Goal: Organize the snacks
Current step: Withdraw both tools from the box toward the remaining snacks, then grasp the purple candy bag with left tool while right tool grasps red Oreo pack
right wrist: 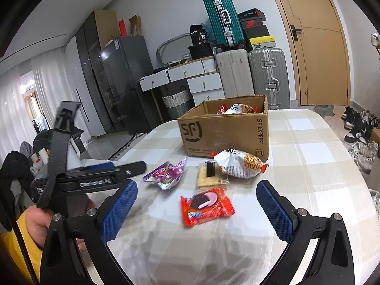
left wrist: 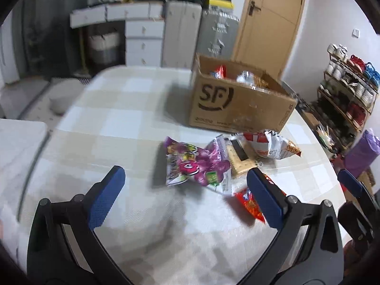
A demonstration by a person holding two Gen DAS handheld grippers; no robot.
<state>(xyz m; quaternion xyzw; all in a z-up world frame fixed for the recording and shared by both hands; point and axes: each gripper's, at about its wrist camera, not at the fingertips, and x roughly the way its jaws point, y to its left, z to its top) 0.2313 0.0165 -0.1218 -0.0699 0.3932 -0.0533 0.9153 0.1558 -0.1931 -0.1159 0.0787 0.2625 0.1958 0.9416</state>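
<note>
Red snack pack (left wrist: 249, 201) — half behind left tongs (left wrist: 187, 187)

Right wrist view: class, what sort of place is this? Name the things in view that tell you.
Probably a lived-in home, a dining or entry area. A fridge stands by the wall, suitcases are stacked beside a wooden door, and shoes lie on the floor beside the cloth-covered table.

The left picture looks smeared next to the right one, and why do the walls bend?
Left wrist view: motion blur smears the purple snack bag and cardboard box. Right wrist view: sharper, the red cookie packet reads crisply, though the other gripper is streaked. Both views: fisheye lenses bow the door and table edge, with dark corners.
</note>
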